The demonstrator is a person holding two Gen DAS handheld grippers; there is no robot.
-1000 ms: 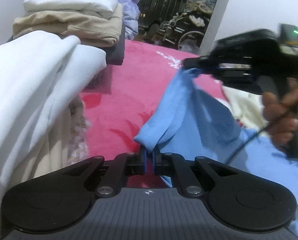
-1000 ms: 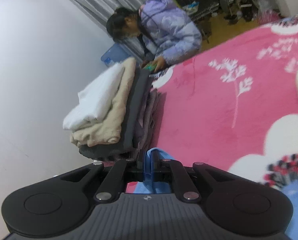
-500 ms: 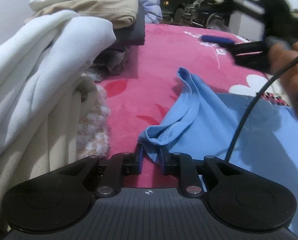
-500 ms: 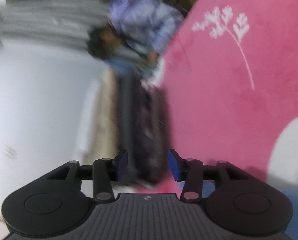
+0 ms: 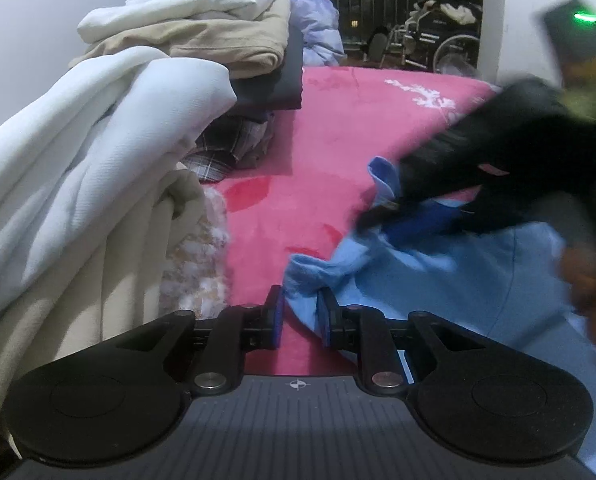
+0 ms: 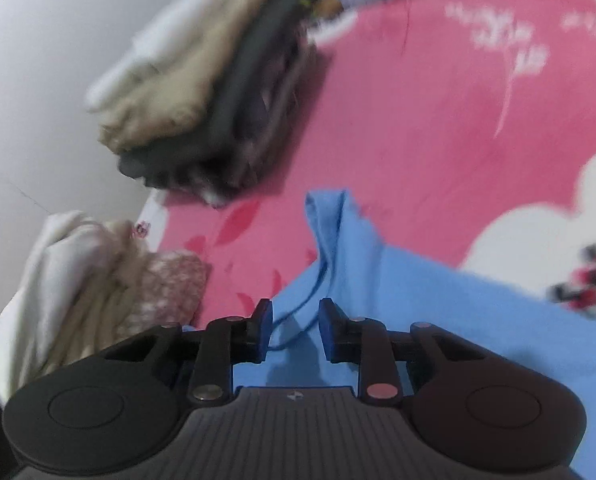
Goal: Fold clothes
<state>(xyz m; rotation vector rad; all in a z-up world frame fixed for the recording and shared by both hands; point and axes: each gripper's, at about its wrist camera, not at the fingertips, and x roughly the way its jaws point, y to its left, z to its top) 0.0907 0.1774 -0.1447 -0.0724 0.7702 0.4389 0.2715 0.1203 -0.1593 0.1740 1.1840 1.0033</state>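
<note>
Landmark: pink blanket [image 5: 338, 128] on the bed, cleared in the middle as a folding area. Folded stack [image 5: 201, 48] sits at its far left edge, likely parked out of the way; loose white pile [image 5: 77, 168] is nearer on the same side. Blue garment [image 6: 438, 320] lies on the blanket's near right part, bunched at its left edge, one corner poking up, not flat. Left claw [image 5: 300, 316] is spread, hem between the pads, no pinch. Right claw [image 6: 293, 330] is also spread over the blue cloth, gripping nothing.
</note>
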